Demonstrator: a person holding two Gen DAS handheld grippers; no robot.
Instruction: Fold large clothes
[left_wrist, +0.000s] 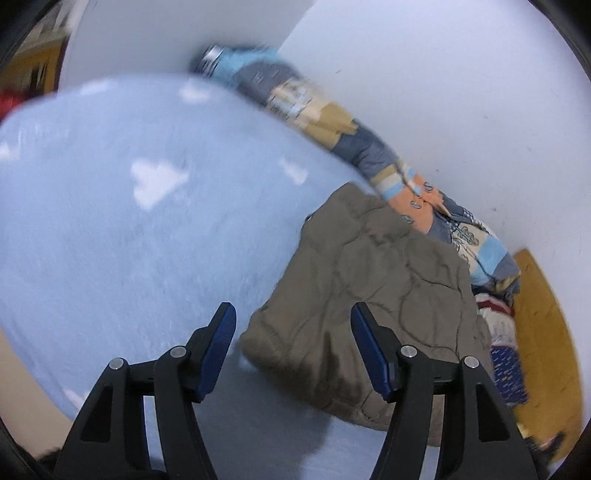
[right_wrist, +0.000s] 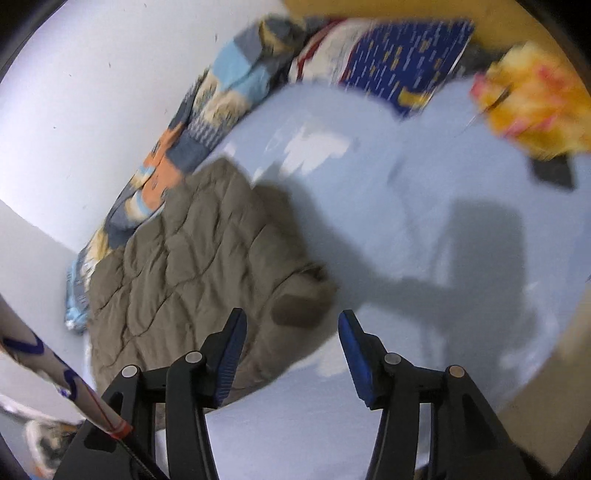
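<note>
Both grippers hang above the bed with their jaws apart and nothing between the pads: the left gripper (left_wrist: 293, 314) is poised over the near corner of the folded brown quilted jacket (left_wrist: 369, 288), and the right gripper (right_wrist: 291, 321) sits over the opposite near edge of the same garment (right_wrist: 192, 273), neither touching it. That jacket lies as a compact rectangle on the light blue sheet with white cloud shapes (left_wrist: 129, 221), its far edge pushed up against a rolled patchwork blanket (left_wrist: 325, 122) that runs along the white wall (left_wrist: 443, 92). On the jacket's open sides the sheet is bare, wide to the left in the left wrist view and wide to the right in the right wrist view, where dark shadows fall across it. Toward the head of the bed, a navy patterned pillow (right_wrist: 402, 62) rests against a yellow headboard (left_wrist: 543, 332), with a yellow and pink cloth (right_wrist: 532, 99) and a small dark flat object (right_wrist: 554, 170) beside it. Near the left edge of the right wrist view, a white printed tube (right_wrist: 55, 376) slants across in front of the gripper.
</note>
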